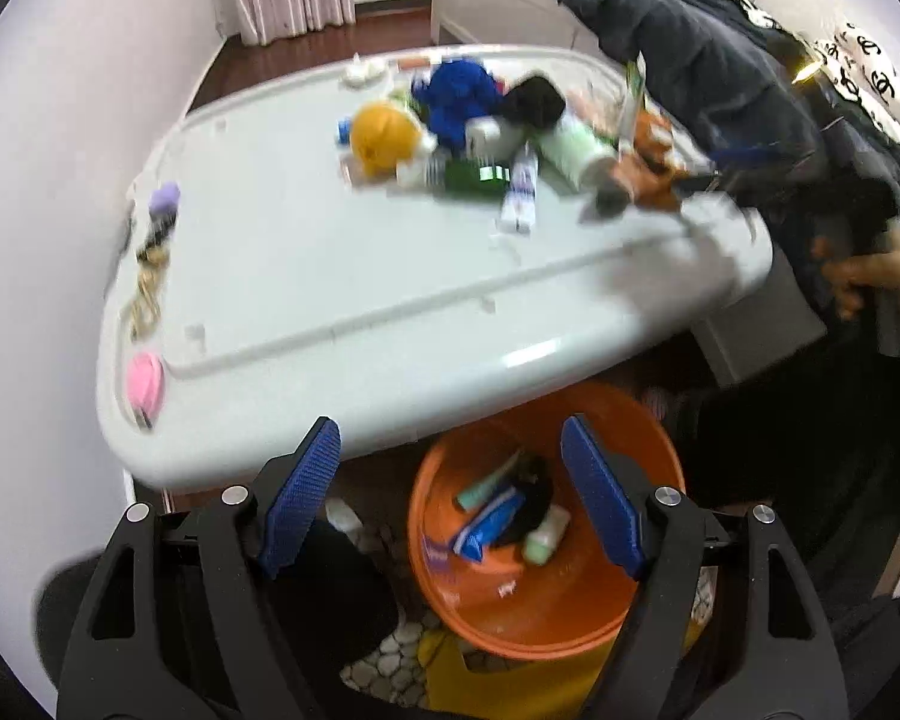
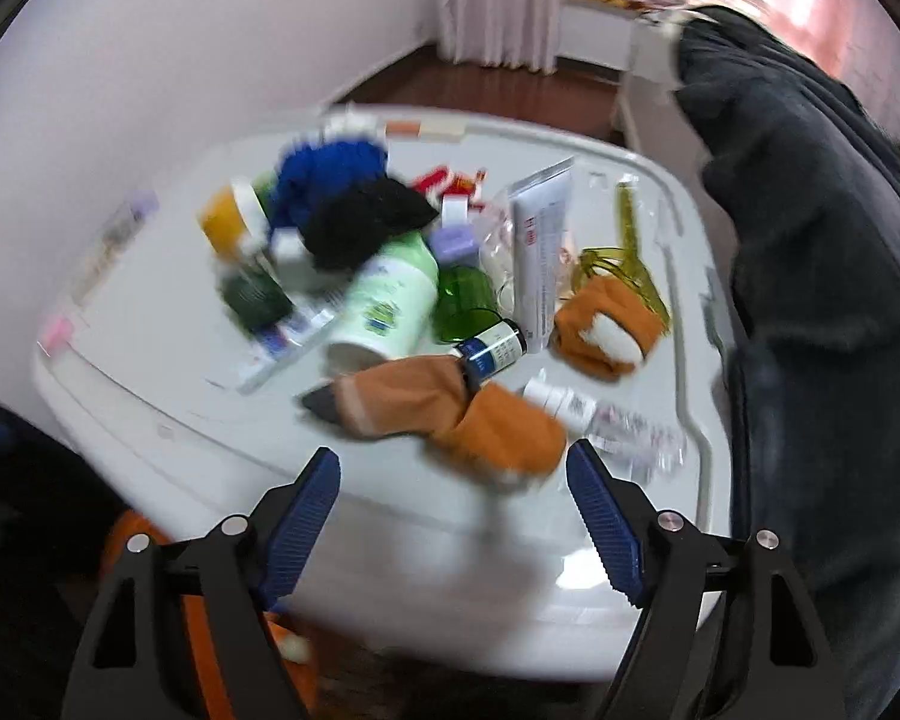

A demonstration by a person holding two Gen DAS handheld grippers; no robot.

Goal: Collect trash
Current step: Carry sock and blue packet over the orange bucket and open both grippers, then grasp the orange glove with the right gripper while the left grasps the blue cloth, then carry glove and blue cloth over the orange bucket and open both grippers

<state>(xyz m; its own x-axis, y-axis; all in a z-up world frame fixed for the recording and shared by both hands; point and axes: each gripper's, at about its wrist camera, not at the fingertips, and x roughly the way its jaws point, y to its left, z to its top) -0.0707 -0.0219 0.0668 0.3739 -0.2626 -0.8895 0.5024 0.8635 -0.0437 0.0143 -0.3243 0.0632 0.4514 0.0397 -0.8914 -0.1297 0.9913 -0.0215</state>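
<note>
Though both views are smeared by motion blur, the left tool [image 1: 450,492] plainly stands with its ribbed blue pads wide apart and nothing between them, hanging over an orange bucket [image 1: 594,600] on the floor beneath the table [image 1: 330,300] edge. Inside the bucket lie a pale green tube [image 1: 546,537], a blue-and-white box [image 1: 489,525] and something black that cannot be made out; the tool's black arms cut off the bucket's lower rim. The right tool [image 2: 453,510] is likewise spread and empty, over the near edge of the glossy white table. Just beyond it lies a soft orange-brown sock [image 2: 450,414], partly covering a small dark bottle [image 2: 495,351] with a white label. Farther in, the pile runs together: a pale green cylinder [image 2: 390,306] on its side, a clear green bottle [image 2: 465,300], a white tube [image 2: 540,252], a fuzzy black lump [image 2: 366,225] and a blue knitted one [image 2: 330,171]. Dark cloth [image 2: 822,300] hides the table's right side.
</note>
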